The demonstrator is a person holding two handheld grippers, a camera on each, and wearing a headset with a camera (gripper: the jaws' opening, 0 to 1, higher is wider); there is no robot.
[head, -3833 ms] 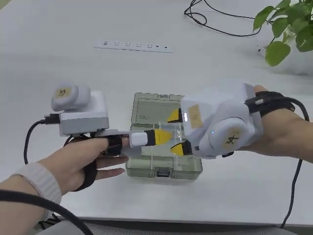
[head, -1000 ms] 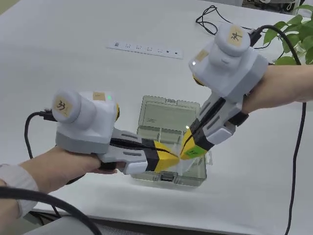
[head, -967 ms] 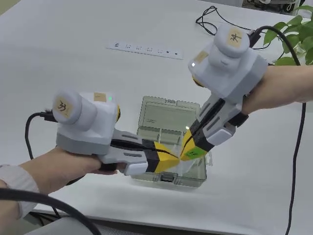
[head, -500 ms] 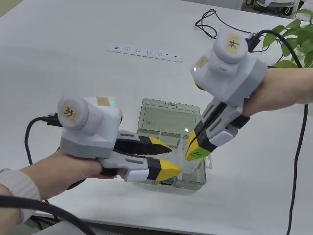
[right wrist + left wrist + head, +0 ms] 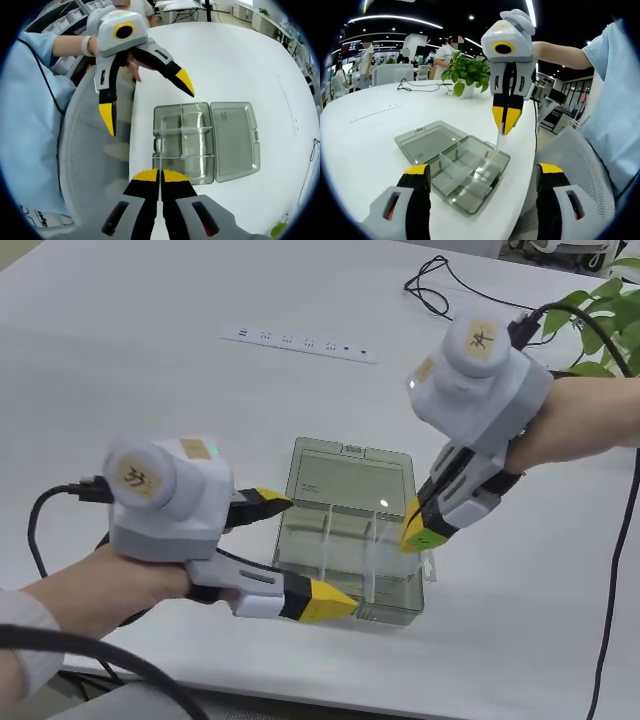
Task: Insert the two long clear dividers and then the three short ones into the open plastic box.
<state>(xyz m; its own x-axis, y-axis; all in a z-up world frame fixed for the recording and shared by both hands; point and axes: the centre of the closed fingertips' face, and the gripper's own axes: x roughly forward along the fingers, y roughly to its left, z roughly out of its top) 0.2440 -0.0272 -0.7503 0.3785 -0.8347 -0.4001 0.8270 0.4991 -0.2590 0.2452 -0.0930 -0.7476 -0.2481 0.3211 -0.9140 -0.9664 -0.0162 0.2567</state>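
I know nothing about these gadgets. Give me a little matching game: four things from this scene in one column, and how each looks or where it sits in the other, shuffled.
Things:
1. left hand-held gripper
2. right hand-held gripper
3. plastic box
4. power strip

States:
A. greenish-clear, lying open
B. jaws spread wide
C. white, flat, far behind the box
D. jaws shut on a clear divider

Pairs: 1-B, 2-D, 3-A, 4-C

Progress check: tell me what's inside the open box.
Two clear dividers stand across the box, making three sections. The right tool holds a third divider at one end. In the head view, the left tool covers part of the front edge.
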